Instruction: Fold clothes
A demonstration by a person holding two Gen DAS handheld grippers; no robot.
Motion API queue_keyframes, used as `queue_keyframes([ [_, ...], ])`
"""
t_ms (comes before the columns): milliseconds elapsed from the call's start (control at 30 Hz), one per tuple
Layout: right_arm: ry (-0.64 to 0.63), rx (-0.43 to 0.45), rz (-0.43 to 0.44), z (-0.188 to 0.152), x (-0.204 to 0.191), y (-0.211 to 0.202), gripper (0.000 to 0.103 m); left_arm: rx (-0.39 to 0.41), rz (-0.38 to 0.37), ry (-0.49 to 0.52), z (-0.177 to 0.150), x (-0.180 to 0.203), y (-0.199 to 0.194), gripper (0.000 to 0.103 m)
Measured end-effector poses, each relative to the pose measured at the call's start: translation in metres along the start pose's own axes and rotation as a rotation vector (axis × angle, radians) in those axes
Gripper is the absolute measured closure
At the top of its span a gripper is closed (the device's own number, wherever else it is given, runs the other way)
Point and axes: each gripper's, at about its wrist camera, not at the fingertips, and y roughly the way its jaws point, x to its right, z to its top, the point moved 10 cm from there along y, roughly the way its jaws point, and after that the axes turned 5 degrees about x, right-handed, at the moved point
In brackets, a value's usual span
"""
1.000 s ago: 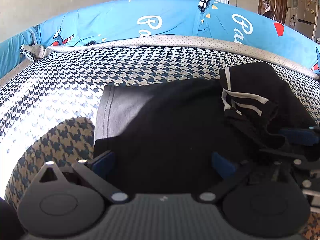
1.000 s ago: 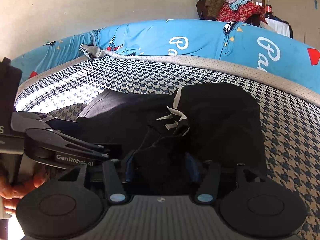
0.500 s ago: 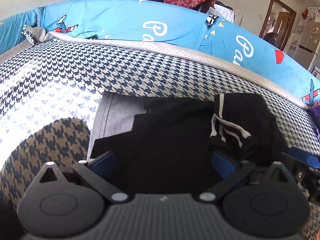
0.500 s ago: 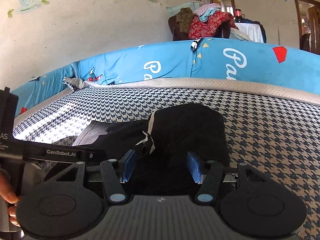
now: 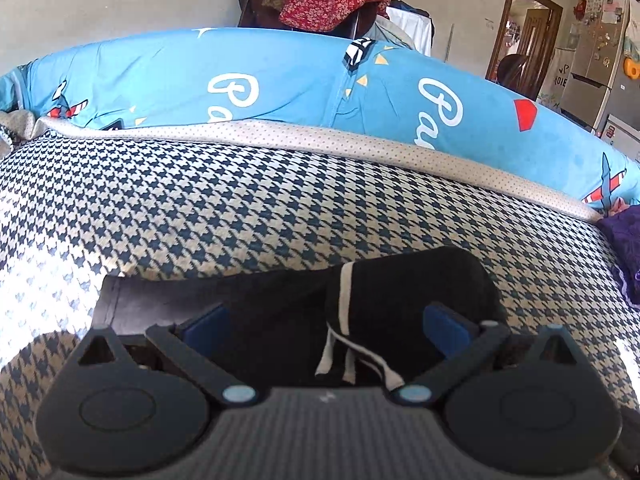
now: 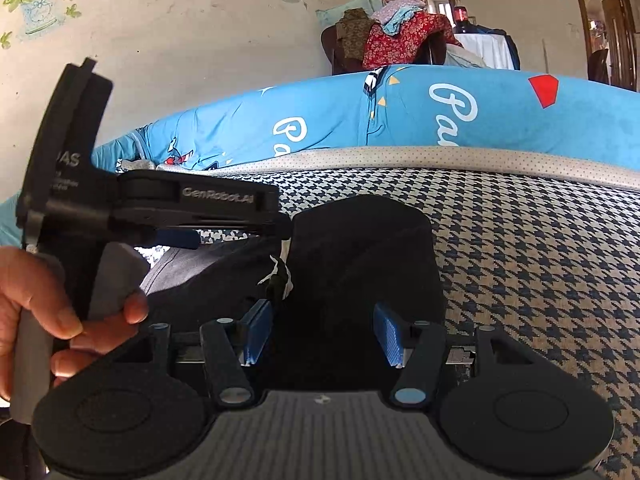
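A black garment point(image 5: 400, 292) with white stripes lies partly folded on the houndstooth bed cover point(image 5: 240, 208). My left gripper point(image 5: 324, 326) hovers over its near edge, jaws wide open, nothing pinched. In the right wrist view one of its fingers point(image 6: 216, 200) reaches in from the left above the cloth, and a hand point(image 6: 60, 312) holds its handle. My right gripper point(image 6: 322, 334) sits low at the near end of the folded-over part point(image 6: 360, 248). Its pads stand half apart with dark fabric filling the gap. The fabric under both grippers is hidden.
A rolled blue printed quilt point(image 5: 280, 80) runs along the bed's far side. Behind it stands a chair piled with clothes point(image 5: 332, 0). A purple cloth point(image 5: 624, 248) lies at the bed's right edge. A doorway and a fridge point(image 5: 592, 72) are at the far right.
My left gripper rose and swung toward the striped fold, which now sits between its open jaws. The bunch at my right gripper has flattened into a fold, and that gripper rolled level.
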Motion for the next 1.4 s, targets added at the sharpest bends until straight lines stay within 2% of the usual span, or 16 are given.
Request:
queue_keyframes([
  [233,0.018,-0.009,0.017,0.001,0.001,0.0,0.047,-0.048,0.011,0.035,-0.001,0.023,0.03,0.0],
  [400,0.075,-0.111,-0.059,-0.014,0.021,0.013,0.048,-0.098,0.007,0.03,-0.004,0.037,0.054,0.0],
  [633,0.1,-0.124,-0.079,-0.017,0.031,0.016,0.048,-0.167,-0.001,0.0,-0.014,0.046,0.084,0.0],
  [733,0.106,-0.127,-0.082,-0.018,0.03,0.017,0.048,-0.159,-0.007,-0.008,-0.018,0.045,0.088,0.0],
  [1033,0.113,-0.13,-0.071,-0.017,0.023,0.021,0.034,-0.145,-0.025,0.018,-0.02,0.045,0.089,0.0],
  [1300,0.102,-0.12,-0.062,-0.017,0.02,0.022,0.028,-0.224,-0.024,0.024,-0.01,0.043,0.09,0.0],
  [1400,0.145,-0.115,-0.04,-0.016,0.023,0.021,0.024,-0.223,-0.011,0.013,-0.004,0.038,0.083,0.0],
])
